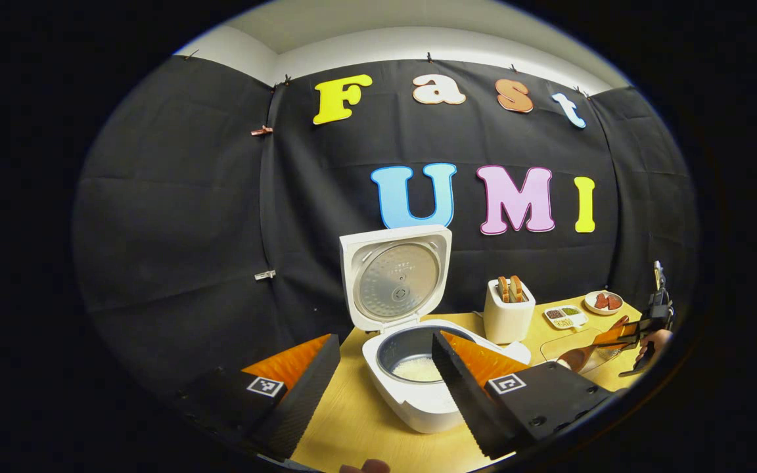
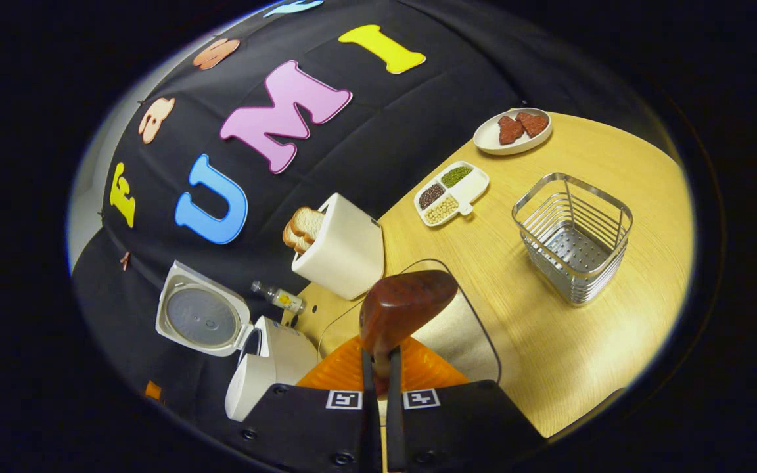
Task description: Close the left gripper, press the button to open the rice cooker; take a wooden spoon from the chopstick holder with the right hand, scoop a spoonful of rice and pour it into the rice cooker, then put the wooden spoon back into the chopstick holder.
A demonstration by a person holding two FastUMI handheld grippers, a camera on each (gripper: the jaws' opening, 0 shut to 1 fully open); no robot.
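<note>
Right gripper (image 2: 378, 368) clenched on wooden spoon (image 2: 401, 305), rice container (image 2: 464, 341) just ahead; left gripper (image 1: 385, 374) released, open rice cooker (image 1: 411, 368) between its fingers.

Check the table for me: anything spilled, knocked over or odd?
Nothing spilled. A small bottle lies on its side behind the open rice cooker, next to the toaster. The right gripper grips the wooden spoon normally.

Even bright overhead light, sharp focus, fisheye-warped edges
</note>
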